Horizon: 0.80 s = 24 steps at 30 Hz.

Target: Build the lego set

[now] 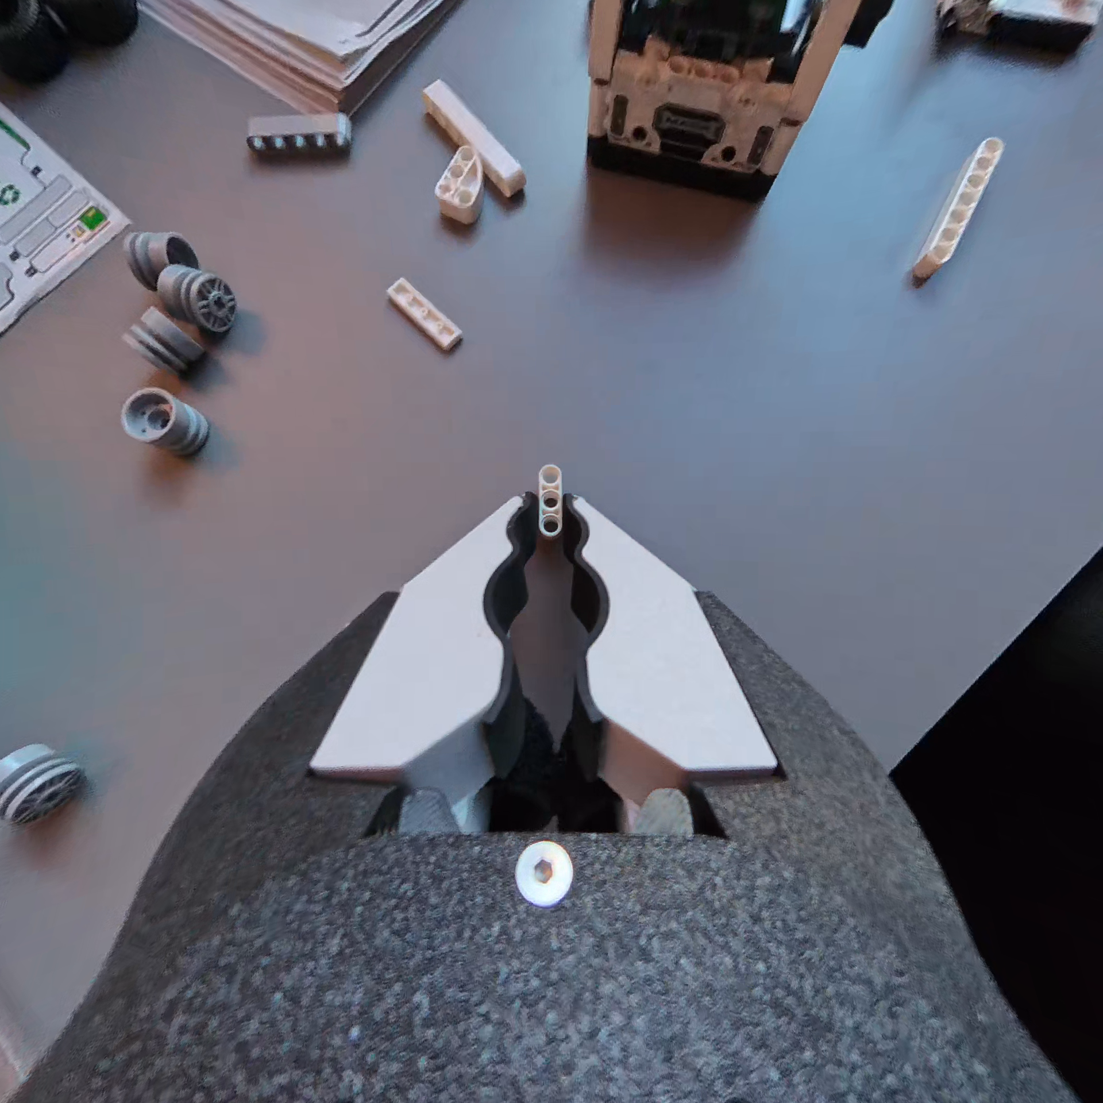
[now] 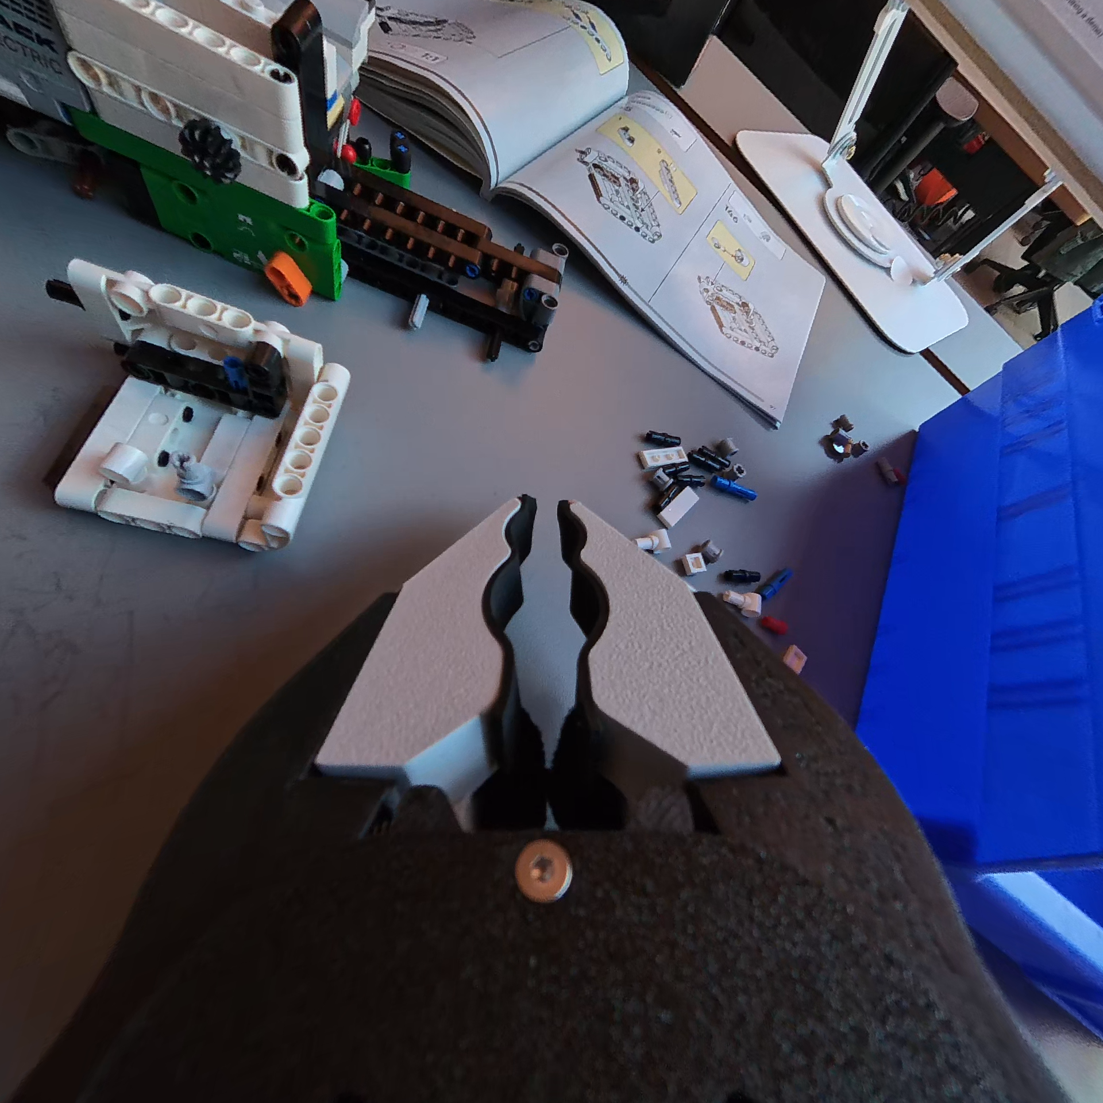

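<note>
Beam [image 1: 550, 500], white and three-holed, sits pinched between the tips of my left claw [image 1: 550, 504], held above the dark surface [image 1: 716, 388] with its holes facing the camera. Ahead of it lie loose white parts: a flat plate [image 1: 424, 313], a long beam [image 1: 959, 207] off to the right, and a short curved piece [image 1: 460, 183] touching a longer bar [image 1: 474, 137]. A grey beam [image 1: 299, 133] rests just beside a stack of paper [image 1: 304, 42]. Four grey wheel hubs [image 1: 196, 298] cluster at the left near a sticker sheet [image 1: 48, 221], and a fifth hub [image 1: 37, 782] lies apart by the left edge. At the top stands the white and black truck front [image 1: 692, 95].

My right claw [image 2: 547, 506] grips nothing; its tips stand slightly apart over the bare surface [image 2: 418, 453]. To its left lies a white frame subassembly [image 2: 197, 412] with a black beam across it. Behind that is the green and white truck body [image 2: 197, 149], joined to a dark chassis [image 2: 441, 250]. An open manual [image 2: 656, 197] lies beyond, with a white lamp base [image 2: 853, 239] next to it. Small pins and studs [image 2: 692, 471] are scattered to the right of the claw, near a blue bin [image 2: 1014, 597].
</note>
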Available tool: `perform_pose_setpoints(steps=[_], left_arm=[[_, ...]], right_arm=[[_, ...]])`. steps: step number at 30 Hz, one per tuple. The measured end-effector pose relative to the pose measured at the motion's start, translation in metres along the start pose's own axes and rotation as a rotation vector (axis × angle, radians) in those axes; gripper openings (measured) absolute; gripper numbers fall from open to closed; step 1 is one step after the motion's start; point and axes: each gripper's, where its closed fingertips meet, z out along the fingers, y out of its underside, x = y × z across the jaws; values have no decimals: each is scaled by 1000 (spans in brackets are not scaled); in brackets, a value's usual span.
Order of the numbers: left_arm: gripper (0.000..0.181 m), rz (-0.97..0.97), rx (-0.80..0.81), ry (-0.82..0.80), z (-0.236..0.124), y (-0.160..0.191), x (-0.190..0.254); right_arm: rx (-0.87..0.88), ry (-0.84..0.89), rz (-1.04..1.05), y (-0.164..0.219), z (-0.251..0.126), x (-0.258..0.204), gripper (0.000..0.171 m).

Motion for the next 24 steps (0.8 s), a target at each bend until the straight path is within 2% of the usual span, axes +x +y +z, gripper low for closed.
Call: perform_pose_setpoints(steps=[1,5,8,13,24], left_arm=[[7,8,28,26,0,-9,7],[7,96,194,243,8,-64,76],[7,183,137,269,39,-74,104],[7,202,76,284,69,-78,116],[7,216,71,299,75,-81,127]], right_arm=[[0,-1,1,0,0,0,8],[-1,-2,2,0,0,0,8],[-1,1,-4,0,0,0,8],[1,3,-10,0,0,-1,8],[0,-7,4,0,0,-1,8]])
